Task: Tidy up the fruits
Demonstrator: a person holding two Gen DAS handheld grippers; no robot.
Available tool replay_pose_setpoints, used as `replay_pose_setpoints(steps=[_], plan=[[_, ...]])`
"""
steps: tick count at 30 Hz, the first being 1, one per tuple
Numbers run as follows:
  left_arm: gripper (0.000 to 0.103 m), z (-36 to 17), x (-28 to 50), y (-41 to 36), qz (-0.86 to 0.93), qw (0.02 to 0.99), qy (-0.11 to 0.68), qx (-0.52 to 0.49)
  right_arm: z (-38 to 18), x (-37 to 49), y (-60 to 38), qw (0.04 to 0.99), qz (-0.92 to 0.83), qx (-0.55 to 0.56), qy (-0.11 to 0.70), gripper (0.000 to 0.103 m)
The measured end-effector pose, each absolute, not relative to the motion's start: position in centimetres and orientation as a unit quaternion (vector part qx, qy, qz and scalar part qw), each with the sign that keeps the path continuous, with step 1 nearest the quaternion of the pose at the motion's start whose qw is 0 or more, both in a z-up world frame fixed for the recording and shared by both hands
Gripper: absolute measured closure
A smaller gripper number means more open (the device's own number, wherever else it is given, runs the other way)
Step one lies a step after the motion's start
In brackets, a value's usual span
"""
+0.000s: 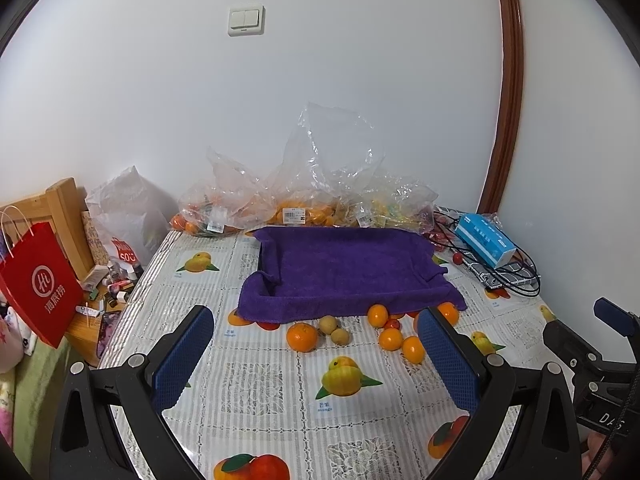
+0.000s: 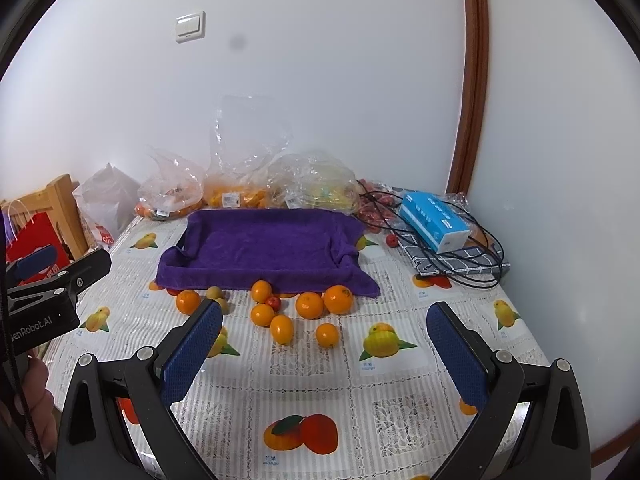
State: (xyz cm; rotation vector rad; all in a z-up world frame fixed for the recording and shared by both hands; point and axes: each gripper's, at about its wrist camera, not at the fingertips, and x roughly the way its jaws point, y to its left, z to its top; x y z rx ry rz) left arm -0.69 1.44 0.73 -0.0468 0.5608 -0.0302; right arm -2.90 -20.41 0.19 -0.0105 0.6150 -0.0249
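Orange citrus fruits (image 2: 309, 305) loose before purple-towelled tray (image 2: 260, 240).

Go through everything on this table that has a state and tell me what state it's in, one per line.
left gripper: jaws open, holding nothing
right gripper: jaws open, holding nothing
purple towel-lined tray: holds no fruit
loose oranges: on the tablecloth in front of the tray, none sorted yet
clear plastic bags: crumpled, fruit inside
blue tissue box: lying on cables
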Motion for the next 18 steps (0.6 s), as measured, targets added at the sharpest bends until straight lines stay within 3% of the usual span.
replay_pose_setpoints(steps=[18], plan=[[0.000,0.81,-0.69,1.50,-0.017,0.960,0.278,-0.028,-0.25,-2.62,-20.29,0.951,-0.006,0.001,0.309,0.002]])
